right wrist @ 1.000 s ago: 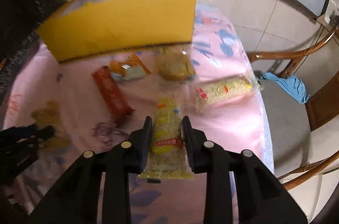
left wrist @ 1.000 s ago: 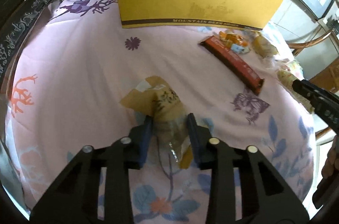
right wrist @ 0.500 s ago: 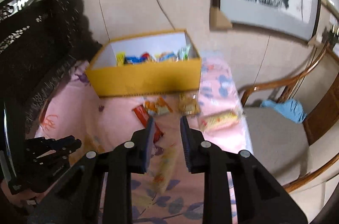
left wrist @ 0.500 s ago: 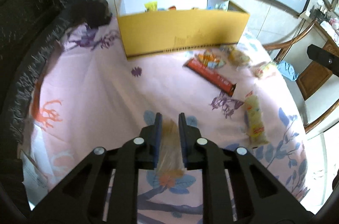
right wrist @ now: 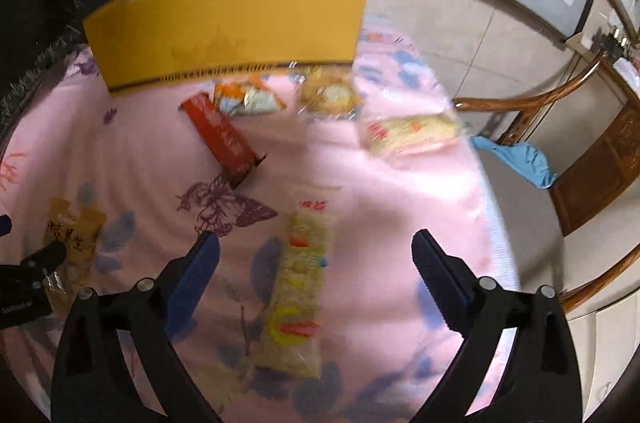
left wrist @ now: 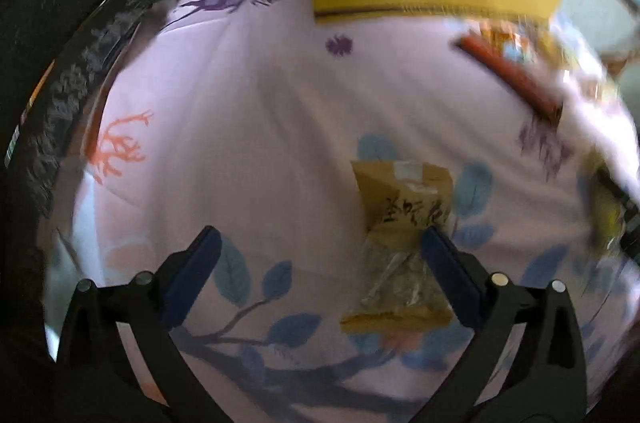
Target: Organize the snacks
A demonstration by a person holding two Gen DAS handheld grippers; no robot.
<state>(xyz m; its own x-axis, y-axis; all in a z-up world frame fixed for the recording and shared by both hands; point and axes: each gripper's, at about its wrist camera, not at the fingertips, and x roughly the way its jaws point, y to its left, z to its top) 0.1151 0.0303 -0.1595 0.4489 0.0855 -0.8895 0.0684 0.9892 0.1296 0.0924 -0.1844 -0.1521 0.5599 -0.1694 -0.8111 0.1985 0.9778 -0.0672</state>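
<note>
**Both grippers released, jaws opening wide**

Left gripper (left wrist: 320, 247) angled down over the brown packet (left wrist: 404, 207), pads clear of it; a second ago it was clamped. Right gripper (right wrist: 316, 251) likewise let go the yellow packet (right wrist: 298, 287), lying mid-tablecloth (right wrist: 152, 143). Yellow box (right wrist: 224, 27) at far edge.
</note>
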